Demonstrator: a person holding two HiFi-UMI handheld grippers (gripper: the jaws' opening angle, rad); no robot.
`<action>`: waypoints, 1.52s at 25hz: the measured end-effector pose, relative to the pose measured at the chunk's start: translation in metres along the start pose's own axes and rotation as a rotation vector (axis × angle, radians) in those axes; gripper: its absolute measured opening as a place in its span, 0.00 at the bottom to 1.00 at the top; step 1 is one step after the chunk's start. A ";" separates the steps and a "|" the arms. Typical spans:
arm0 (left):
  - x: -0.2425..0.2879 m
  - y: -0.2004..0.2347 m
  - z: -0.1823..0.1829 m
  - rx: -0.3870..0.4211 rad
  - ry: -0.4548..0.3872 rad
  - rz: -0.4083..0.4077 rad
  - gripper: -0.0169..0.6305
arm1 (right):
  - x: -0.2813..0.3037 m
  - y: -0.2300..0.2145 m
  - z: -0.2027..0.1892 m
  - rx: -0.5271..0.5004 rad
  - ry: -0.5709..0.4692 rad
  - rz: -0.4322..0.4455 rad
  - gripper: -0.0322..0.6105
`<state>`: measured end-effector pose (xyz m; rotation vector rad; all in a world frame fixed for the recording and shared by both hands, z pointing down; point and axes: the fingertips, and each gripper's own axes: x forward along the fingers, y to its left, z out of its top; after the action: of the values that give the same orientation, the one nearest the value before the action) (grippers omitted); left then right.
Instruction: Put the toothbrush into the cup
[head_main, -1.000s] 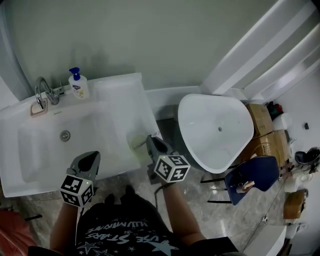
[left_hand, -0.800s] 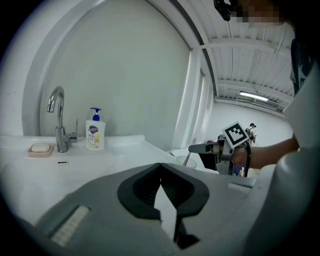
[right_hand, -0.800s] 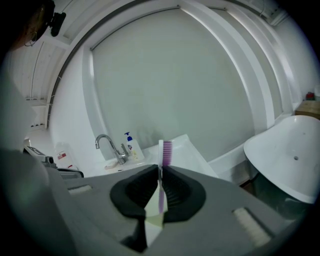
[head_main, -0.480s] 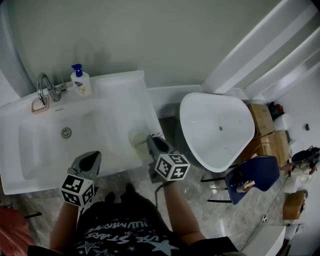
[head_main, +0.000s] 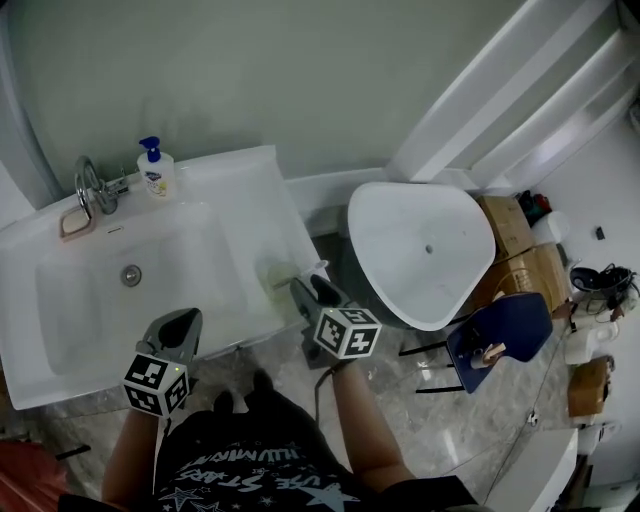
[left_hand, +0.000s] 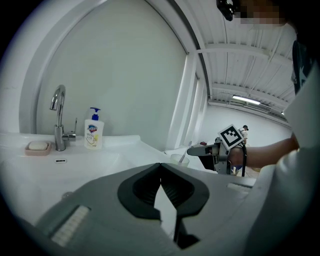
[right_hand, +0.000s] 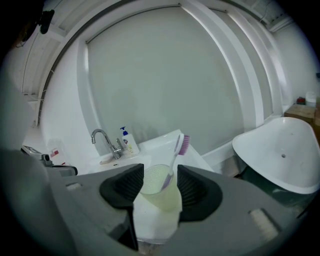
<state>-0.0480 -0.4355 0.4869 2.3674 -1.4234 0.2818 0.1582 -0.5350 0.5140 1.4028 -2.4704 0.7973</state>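
The task is being judged as all but finished: the slim toothbrush with a pale plastic handle and lilac bristles (right_hand: 176, 154) is being held head up, leaning right, inside the translucent pale-yellow tapered plastic cup (right_hand: 157, 197). The cup is being carried by the glossy white tabletop (head_main: 240, 185) beside the basin. The right hand-held gripper (right_hand: 159, 176) is being held with jaws spread, the cup being framed between them, apparently untouched; only drawing back is being left. The left hand-held gripper (left_hand: 160, 166) is being held with its ribbed black pads pressed together, nothing being pinched
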 end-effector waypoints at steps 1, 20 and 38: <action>-0.002 0.001 -0.001 0.001 0.002 -0.013 0.04 | -0.005 0.001 -0.001 0.005 -0.006 -0.018 0.38; -0.032 -0.022 -0.029 0.038 0.027 -0.115 0.04 | -0.080 0.038 -0.024 0.078 -0.156 -0.101 0.38; -0.180 -0.131 -0.074 0.100 -0.065 -0.078 0.04 | -0.238 0.136 -0.100 -0.007 -0.219 0.053 0.06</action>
<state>-0.0159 -0.2044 0.4644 2.5273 -1.3718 0.2641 0.1612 -0.2497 0.4504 1.5012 -2.6795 0.6772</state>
